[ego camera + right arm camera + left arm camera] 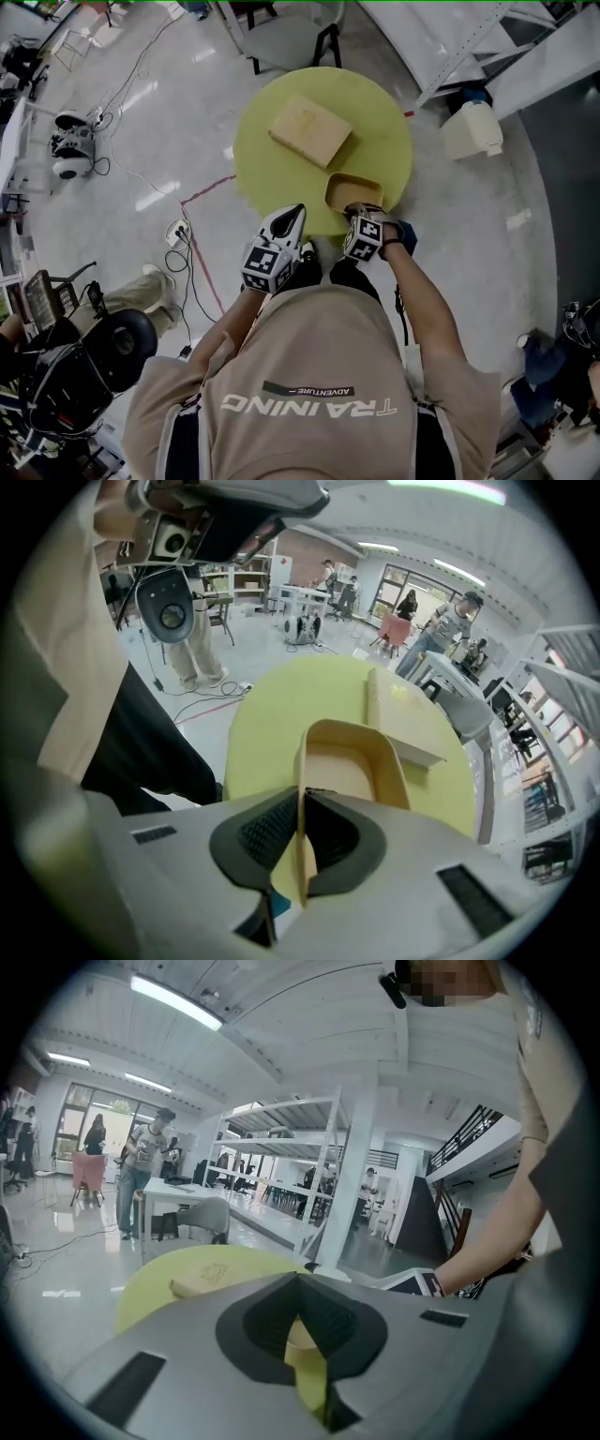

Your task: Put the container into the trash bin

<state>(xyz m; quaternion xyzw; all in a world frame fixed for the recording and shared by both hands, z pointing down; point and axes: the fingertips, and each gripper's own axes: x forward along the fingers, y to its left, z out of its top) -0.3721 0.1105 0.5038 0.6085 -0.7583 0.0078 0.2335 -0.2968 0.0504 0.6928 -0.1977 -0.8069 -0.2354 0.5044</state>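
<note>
Head view: the container was seen on the table, near its edge, with the bin well apart on the floor. Left gripper view: the jaws were pressed together on nothing. Right gripper view: the container's wall was pinched. The grasp was judged made, so lifting and carrying to the bin would be needed next.

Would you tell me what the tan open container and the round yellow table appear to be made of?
The tan open container looks like moulded paper pulp: thin, matte, uniform walls. The round yellow table seems painted or laminated: smooth, matte, no grain visible.
</note>
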